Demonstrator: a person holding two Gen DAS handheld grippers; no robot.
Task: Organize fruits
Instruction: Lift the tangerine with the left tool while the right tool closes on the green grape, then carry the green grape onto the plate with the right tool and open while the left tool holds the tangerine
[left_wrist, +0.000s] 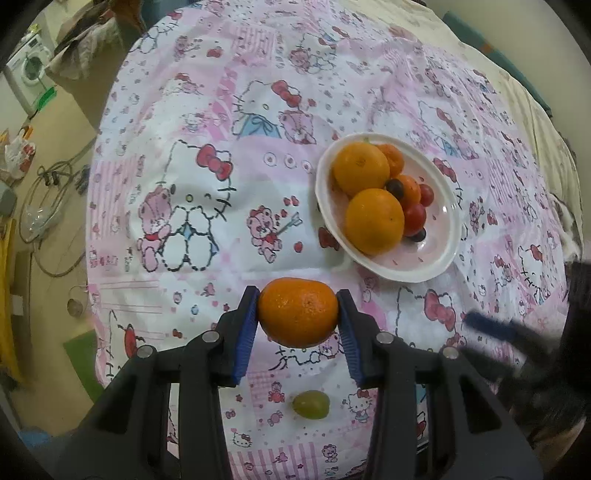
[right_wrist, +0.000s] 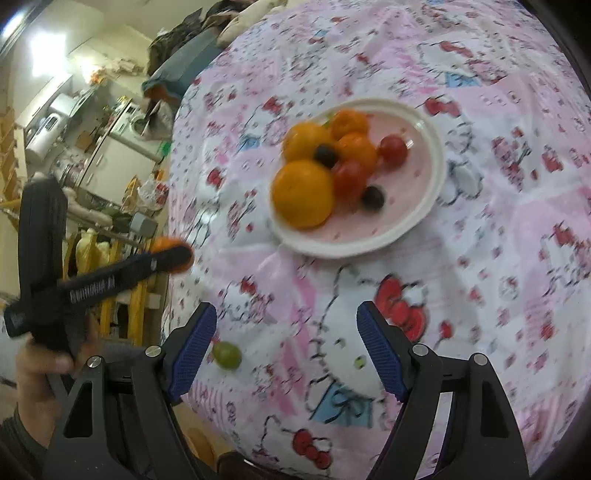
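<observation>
Mandarin (left_wrist: 298, 312) clamped between blue jaws of left gripper (left_wrist: 299, 325), held above the cloth-covered desk (left_wrist: 192, 229), short of the white plate (left_wrist: 388, 269). Plate holds two oranges (left_wrist: 373, 221), smaller mandarins, cherry tomatoes (left_wrist: 414, 218) and dark grapes (left_wrist: 394, 188). Green grape (left_wrist: 311, 404) lies on the cloth, nearer the camera than the plate. Right gripper (right_wrist: 286, 350) jaws wide apart, empty, plate beyond them; view blurred

Left hand-held gripper (left_wrist: 298, 317) clamped, right hand-held gripper (right_wrist: 286, 350) agape
</observation>
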